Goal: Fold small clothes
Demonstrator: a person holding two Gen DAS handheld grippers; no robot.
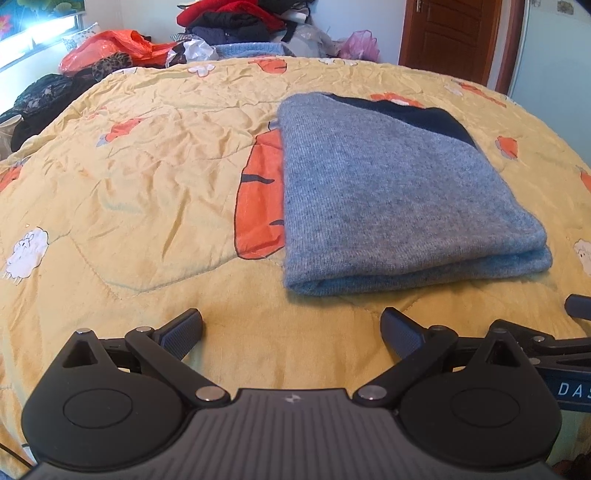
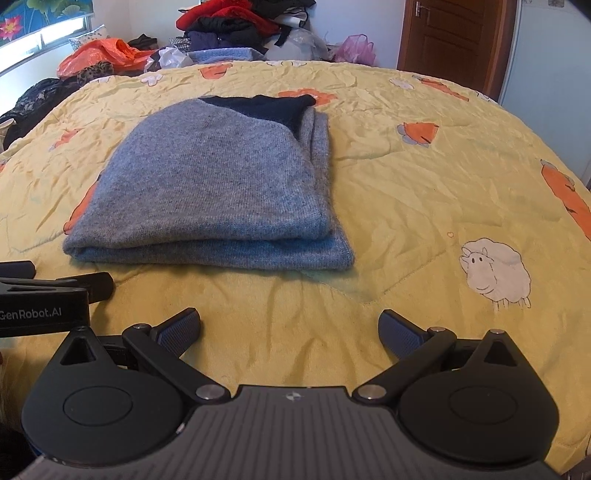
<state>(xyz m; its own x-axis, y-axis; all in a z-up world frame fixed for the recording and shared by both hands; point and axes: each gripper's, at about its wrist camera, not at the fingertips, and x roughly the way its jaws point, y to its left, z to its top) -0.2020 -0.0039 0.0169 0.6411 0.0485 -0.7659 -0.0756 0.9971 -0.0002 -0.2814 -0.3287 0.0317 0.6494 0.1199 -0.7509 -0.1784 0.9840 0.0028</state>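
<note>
- A grey-blue knitted wool sweater with a dark navy panel (image 1: 406, 192) lies folded into a thick rectangular stack on the bed's yellow quilt printed with orange carrots and white sheep (image 1: 140, 177), about mid-width and nearer the near edge than the far one.
- The left gripper (image 1: 291, 332) hovers over bare quilt just short of the stack's near edge; its jaws stand wide apart and hold nothing.
- The right gripper (image 2: 290, 330) sits beside it, likewise spread wide and empty, with the stack ahead and to its left.
- The knit looks soft, limp and fairly light, with a fuzzy surface that should grip well but stretch and sag if lifted by one point.
- The layers show along the near edge (image 2: 207, 254) and down the right side (image 2: 321, 166); pinching there through all layers, one corner per gripper, should keep the stack together.
- The fold seems finished, though the far edge with the navy panel is too foreshortened to judge its neatness.
- A heap of unfolded clothes and plastic bags (image 2: 229, 29) lines the bed's far edge.
</note>
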